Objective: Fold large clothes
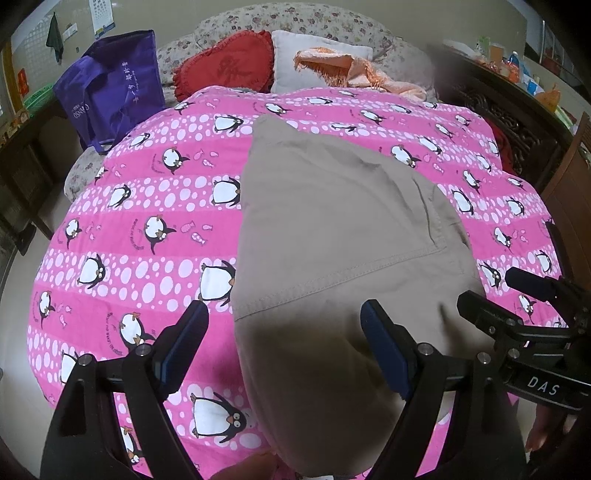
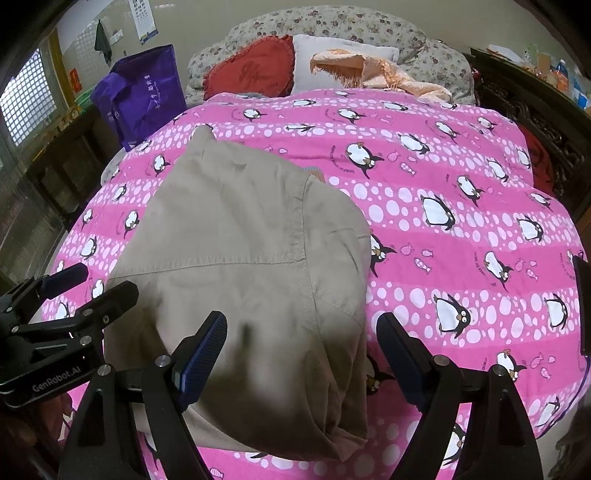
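Nearest the bed's foot, both tongs hang above the garment [image 1: 332,229], angled downward, jaws apart and empty. The left tongs [image 1: 284,350] straddle the garment's left edge: one pad over the quilt [image 1: 147,229], the other over tan cloth. The right tongs [image 2: 301,354] straddle the right edge in the same way. Neither pad appears to touch fabric. This spacing suggests a paired pick at the near hem, one tong per side, so that the cloth can be lifted evenly and carried over on itself.

The garment is tan, woven, apparently trousers or a skirt, with a seamed pocket panel visible. It lies flat on the quilt's middle, already doubled lengthwise by the look of its layered near end, tapering to a point at the far end. At least one further fold seems to remain.

The quilt is pink with penguins and white dots, spread smooth over the bed; it gives a soft, slightly yielding work surface.

Beyond it lie a red cushion [image 1: 229,70], a white pillow [image 1: 295,62] and an orange fringed cloth [image 1: 354,70] against a floral headboard [image 2: 332,22]. A purple bag [image 1: 110,85] stands at the left. Dark wooden furniture with clutter lines the right wall.
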Demonstrator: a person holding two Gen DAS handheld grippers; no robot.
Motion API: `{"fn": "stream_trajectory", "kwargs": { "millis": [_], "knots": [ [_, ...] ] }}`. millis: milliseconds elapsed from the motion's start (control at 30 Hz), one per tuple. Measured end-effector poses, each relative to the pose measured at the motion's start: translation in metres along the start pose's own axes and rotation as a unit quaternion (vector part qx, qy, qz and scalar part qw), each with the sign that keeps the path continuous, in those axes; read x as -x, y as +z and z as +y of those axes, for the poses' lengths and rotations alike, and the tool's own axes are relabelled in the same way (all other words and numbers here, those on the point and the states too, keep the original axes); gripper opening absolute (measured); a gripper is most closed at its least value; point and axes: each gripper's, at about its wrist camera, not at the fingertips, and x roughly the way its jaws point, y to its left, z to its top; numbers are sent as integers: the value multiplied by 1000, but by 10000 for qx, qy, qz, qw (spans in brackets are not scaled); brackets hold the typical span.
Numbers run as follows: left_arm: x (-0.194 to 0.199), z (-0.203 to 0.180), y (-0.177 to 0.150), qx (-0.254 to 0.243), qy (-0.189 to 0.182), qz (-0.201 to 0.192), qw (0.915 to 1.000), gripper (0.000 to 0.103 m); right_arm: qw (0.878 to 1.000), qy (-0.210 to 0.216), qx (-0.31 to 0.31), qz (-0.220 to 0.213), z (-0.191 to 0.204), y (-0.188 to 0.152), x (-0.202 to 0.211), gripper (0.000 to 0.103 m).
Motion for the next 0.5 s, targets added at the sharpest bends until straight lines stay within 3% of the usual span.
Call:
{"fn": "stream_trajectory", "kwargs": {
  "millis": [500],
  "knots": [
    [-2,10,5,89,-186,-152,9997,85,10000,5,-45,80,-6,3,-6,85]
  ]
}}
